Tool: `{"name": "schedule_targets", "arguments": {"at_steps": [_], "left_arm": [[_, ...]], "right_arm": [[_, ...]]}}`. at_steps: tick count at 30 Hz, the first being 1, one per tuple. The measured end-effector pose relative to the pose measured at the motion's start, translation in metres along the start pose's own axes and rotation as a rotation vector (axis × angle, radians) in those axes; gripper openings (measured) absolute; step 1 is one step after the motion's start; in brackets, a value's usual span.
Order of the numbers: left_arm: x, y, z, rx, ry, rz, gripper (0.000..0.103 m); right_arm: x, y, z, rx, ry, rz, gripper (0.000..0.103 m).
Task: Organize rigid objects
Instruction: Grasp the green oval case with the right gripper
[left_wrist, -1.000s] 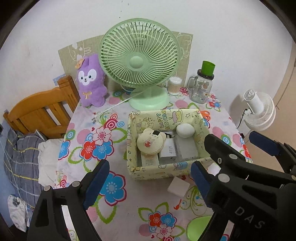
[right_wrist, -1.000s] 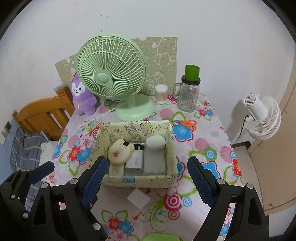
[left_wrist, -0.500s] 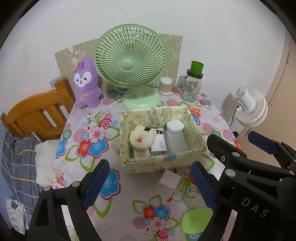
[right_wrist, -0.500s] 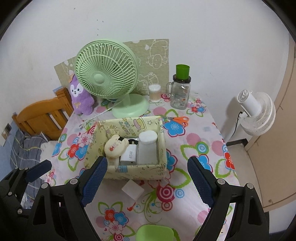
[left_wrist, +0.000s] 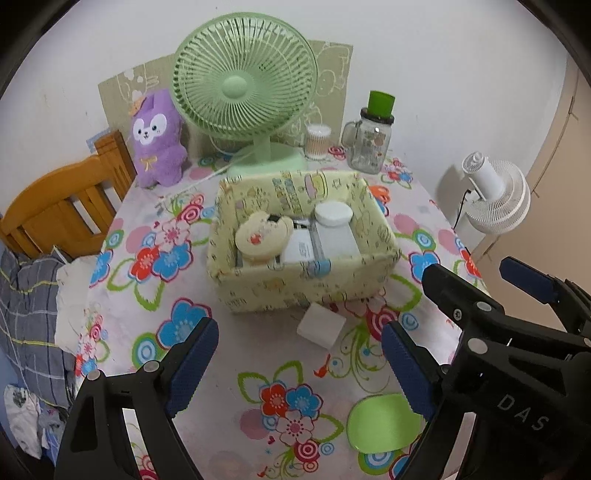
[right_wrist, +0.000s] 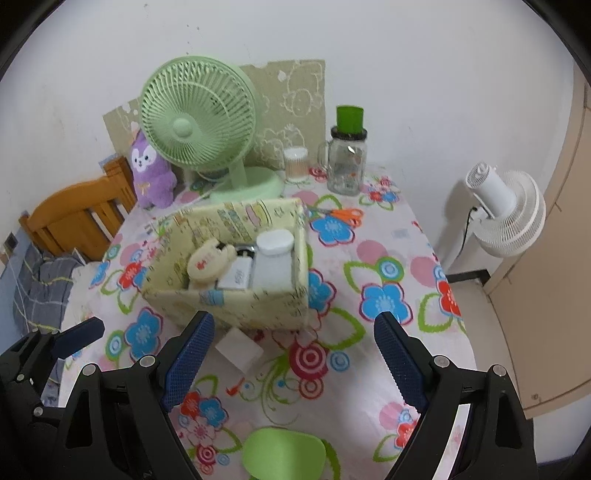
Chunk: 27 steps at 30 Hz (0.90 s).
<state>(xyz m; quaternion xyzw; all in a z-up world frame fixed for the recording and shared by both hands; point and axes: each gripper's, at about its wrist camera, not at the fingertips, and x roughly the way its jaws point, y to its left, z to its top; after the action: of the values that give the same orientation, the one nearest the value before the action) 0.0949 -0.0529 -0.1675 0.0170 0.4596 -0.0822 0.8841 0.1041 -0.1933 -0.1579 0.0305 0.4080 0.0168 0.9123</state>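
In the left wrist view, the left gripper (left_wrist: 297, 363) fills the lower part of the frame with its blue-padded jaws spread wide and nothing between them but flowered tablecloth (left_wrist: 258, 369). The right gripper (left_wrist: 517, 284) shows at the lower right edge of that view, also wide and empty. In the right wrist view the right gripper (right_wrist: 295, 354) stands wide at the bottom of the frame, with the left gripper (right_wrist: 77, 336) at the lower left corner.

A pale yellow fabric storage box with cartoon prints (left_wrist: 306, 284) sits at the centre of the frame on the round table. Inside it lie a cream bear-shaped case (left_wrist: 260, 240) on the left, a white charger block (left_wrist: 299, 249) in the middle, and a white lidded container (left_wrist: 334, 230) on the right, packed close together. Just below the box, on the cloth, lies a small white square block (left_wrist: 320, 325), close to the box's front wall; in the right wrist view the same block (right_wrist: 239, 350) sits just beside the left blue pad. A light green flat lid-like piece (left_wrist: 382, 421) lies at the lower right, near the table's front edge.

In the upper part of the frame stand a green desk fan (left_wrist: 243, 92), a purple plush rabbit (left_wrist: 157, 144) to its left, a clear cotton-swab tub (left_wrist: 317, 142), and a glass jar-mug with a green cap (left_wrist: 369, 140) to the right. Orange-handled scissors (right_wrist: 340, 216) lie right of the box. A wooden chair (left_wrist: 62, 206) stands at the left edge, and a white floor fan (left_wrist: 495, 199) at the right.
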Motion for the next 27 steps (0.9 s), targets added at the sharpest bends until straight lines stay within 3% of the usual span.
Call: {"name": "schedule_targets", "arguments": {"at_steps": [10,17,27], "left_arm": [[0.024,0.005,-0.027,-0.012,0.009,0.012,0.091],[0.041,0.002,-0.048,0.033,0.031,0.036,0.091],[0.065,0.003,-0.077,0.066,0.08,0.009,0.091]], "right_arm": [[0.024,-0.01,-0.037,0.069,0.067,-0.001,0.09],[0.042,-0.009,-0.061,0.07,0.123,-0.031,0.09],[0.064,-0.01,-0.096,0.11,0.203,-0.08,0.095]]}}
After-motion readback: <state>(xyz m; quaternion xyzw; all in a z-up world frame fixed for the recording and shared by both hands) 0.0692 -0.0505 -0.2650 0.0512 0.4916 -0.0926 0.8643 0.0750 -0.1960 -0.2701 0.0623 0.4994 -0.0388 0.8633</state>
